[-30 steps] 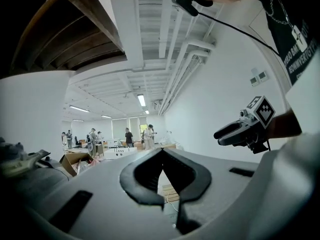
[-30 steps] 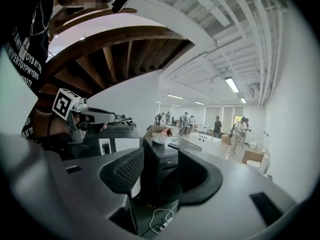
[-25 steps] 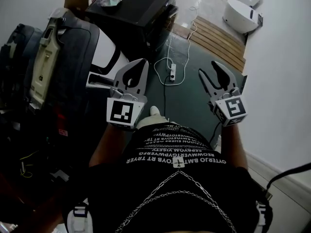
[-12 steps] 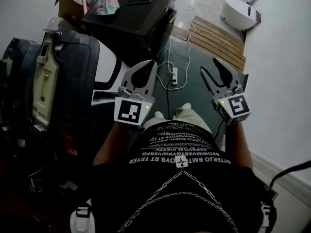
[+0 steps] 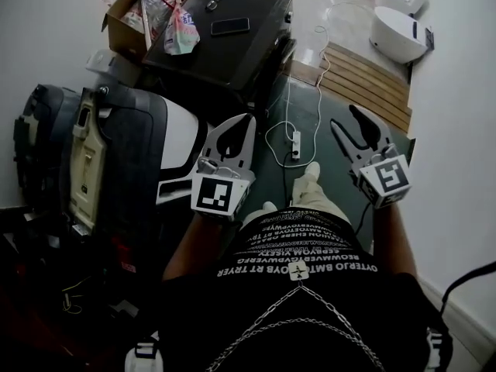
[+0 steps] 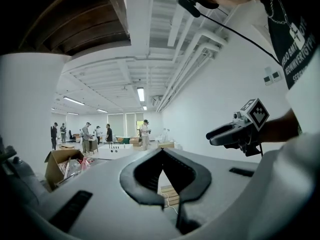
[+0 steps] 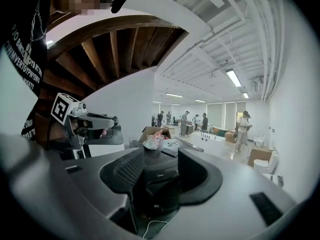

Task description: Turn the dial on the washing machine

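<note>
The black washing machine (image 5: 225, 33) stands on the floor ahead of me, at the top of the head view. A phone (image 5: 230, 26) lies on its lid. Its dial is too small to make out. In the right gripper view the machine (image 7: 159, 171) shows in the distance between the jaws. My left gripper (image 5: 246, 119) is held in the air short of the machine, its tips together and nothing in them. My right gripper (image 5: 346, 118) hovers to the right over the green floor, jaws apart and empty. Each gripper also appears in the other's view, the right (image 6: 235, 131) and the left (image 7: 95, 121).
An open cardboard box (image 5: 128, 18) with bags stands left of the machine. A black and white reclining chair (image 5: 116, 153) fills the left side. A power strip (image 5: 296, 142) with white cable lies on the floor ahead. A wooden pallet (image 5: 364, 84) and white fixtures (image 5: 399, 29) sit at back right.
The view has tilted up and forward, so the washing machine and box show more fully. Both grippers sit slightly lower and to the right in the frame. Their jaws have not changed.
</note>
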`<state>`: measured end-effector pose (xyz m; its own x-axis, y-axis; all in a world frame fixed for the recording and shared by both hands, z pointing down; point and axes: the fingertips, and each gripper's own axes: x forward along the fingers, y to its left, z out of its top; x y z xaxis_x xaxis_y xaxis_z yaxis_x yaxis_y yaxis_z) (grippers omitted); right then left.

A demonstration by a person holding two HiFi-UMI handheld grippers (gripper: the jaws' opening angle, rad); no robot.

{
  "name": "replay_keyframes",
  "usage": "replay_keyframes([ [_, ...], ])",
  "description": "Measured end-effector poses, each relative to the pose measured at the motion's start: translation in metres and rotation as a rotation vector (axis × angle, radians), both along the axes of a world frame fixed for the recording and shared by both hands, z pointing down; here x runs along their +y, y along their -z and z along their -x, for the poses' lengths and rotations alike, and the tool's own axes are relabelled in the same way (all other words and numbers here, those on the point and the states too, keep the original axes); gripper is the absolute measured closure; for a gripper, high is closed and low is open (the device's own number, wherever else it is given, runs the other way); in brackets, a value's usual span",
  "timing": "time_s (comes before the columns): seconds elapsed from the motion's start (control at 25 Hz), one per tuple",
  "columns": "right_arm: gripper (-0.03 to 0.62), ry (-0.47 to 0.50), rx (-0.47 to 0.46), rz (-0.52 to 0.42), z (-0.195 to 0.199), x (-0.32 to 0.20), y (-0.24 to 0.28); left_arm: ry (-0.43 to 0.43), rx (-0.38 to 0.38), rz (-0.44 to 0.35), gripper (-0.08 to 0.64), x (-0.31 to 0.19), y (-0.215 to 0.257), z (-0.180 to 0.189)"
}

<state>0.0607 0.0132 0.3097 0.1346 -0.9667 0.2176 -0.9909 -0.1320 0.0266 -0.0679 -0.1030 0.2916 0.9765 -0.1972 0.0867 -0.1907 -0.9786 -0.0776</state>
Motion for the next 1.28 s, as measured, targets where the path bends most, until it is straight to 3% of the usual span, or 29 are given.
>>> replay_keyframes([
  [0.32,0.384,0.063,0.011,0.013,-0.085,-0.023,-0.011,0.03,-0.016,-0.014,0.554,-0.019,0.004,-0.089],
  [0.68,0.387,0.122,-0.045,-0.014,-0.17,-0.037,-0.012,0.083,-0.034,-0.045,0.554,-0.02,0.015,-0.173],
  [0.84,0.388,0.153,-0.064,-0.02,-0.2,-0.046,-0.015,0.12,-0.049,-0.074,0.554,-0.022,0.016,-0.19],
  [0.96,0.388,0.169,-0.063,-0.015,-0.216,-0.057,-0.019,0.149,-0.073,-0.05,0.554,-0.03,0.01,-0.2],
  [1.28,0.391,0.216,-0.092,0.028,-0.224,-0.106,-0.038,0.182,-0.091,-0.004,0.554,-0.075,-0.007,-0.219],
])
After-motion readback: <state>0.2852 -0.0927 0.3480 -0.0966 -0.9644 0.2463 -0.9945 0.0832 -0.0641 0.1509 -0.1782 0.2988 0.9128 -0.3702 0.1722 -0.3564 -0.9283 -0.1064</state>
